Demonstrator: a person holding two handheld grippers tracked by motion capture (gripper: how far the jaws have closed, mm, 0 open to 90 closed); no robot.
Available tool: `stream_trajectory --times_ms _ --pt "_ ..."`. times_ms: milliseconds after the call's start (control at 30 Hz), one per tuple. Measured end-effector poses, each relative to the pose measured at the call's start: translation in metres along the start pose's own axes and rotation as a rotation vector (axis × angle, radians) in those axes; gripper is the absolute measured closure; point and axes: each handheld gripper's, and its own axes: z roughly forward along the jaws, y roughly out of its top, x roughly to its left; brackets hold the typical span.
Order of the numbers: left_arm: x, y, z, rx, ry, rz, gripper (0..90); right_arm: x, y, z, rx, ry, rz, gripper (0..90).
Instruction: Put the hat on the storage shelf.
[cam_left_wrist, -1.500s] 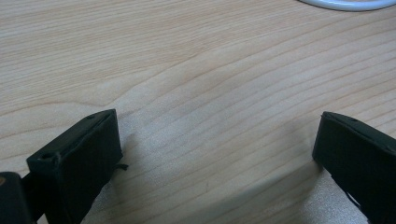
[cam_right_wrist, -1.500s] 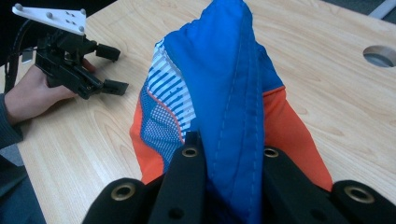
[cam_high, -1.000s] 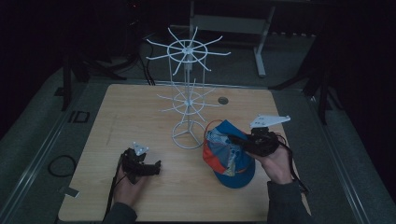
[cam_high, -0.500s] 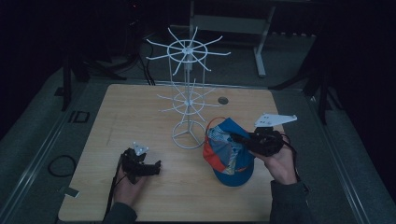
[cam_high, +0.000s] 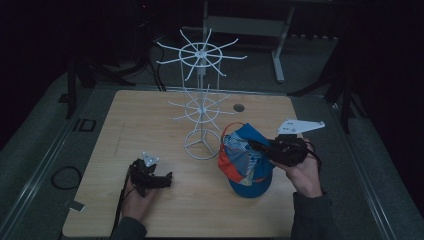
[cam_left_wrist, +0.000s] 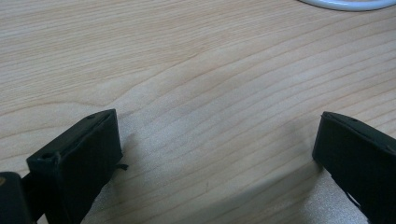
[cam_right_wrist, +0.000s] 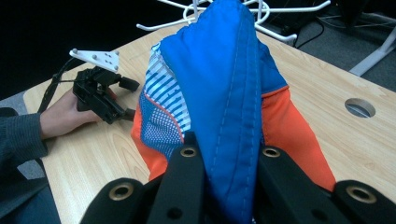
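Lifted slightly since the earlier frame, the blue-and-orange fabric cap (cam_high: 246, 161) hangs right of center, clenched in the right tongs (cam_high: 256, 146). Left tongs (cam_high: 167, 179) rest released on the wooden table (cam_high: 150, 120). Picking up looks done; hanging it on the white wire rack (cam_high: 201, 107) remains.

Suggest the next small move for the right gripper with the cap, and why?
Probably lift the cap toward the white rack. The right gripper is shut on its blue fabric, the rack's hooks look bare, and the left gripper rests open on the table.
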Motion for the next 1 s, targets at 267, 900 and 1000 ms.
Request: stream_trajectory --times_ms 267,900,1000 --pt "0.0 0.0 0.0 0.0 0.0 0.0 1.4 0.0 0.004 -0.004 -0.017 0.01 0.0 86.1" --pt "0.0 0.0 0.0 0.0 0.0 0.0 1.4 0.0 0.018 -0.013 -0.078 0.037 -0.007 86.0" --pt "0.0 0.0 0.0 0.0 0.0 0.0 1.4 0.001 0.022 -0.014 -0.085 0.043 -0.009 86.0"
